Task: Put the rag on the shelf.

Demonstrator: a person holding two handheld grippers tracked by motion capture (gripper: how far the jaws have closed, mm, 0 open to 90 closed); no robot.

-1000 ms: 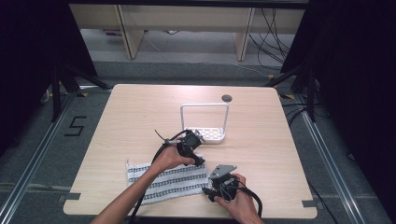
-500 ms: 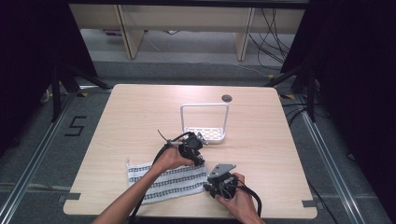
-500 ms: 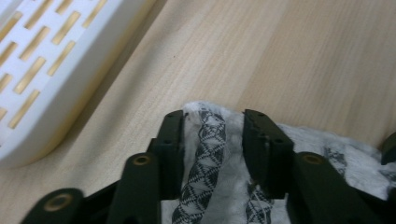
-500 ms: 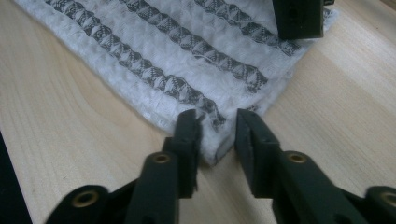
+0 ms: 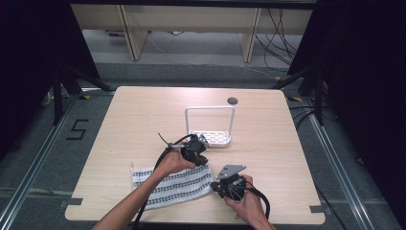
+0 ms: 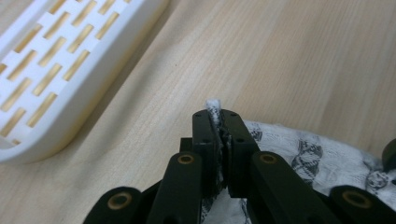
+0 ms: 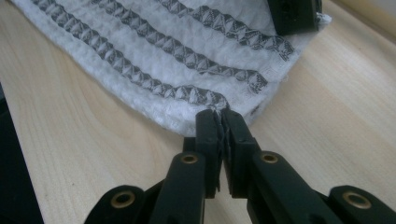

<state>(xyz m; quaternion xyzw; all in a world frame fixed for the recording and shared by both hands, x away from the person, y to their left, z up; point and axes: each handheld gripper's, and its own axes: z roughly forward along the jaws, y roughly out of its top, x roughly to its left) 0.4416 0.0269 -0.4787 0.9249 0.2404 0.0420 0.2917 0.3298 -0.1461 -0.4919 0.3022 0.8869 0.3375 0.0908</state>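
Your left gripper (image 6: 219, 123) is clamped on a corner of the striped cloth (image 5: 174, 184), a tuft poking past its tips. Just ahead of it sits the white slotted rack (image 6: 60, 70). Your right gripper (image 7: 222, 123) looks closed on the cloth's near edge, flat on the counter (image 5: 143, 120).

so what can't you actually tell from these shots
- Right gripper, right gripper view: whether its fingers actually pinch the towel edge; the fingers hide the contact.
- High view: the near towel edge, partly hidden by the forearm.
- Dark round thing, high view: too small to identify.
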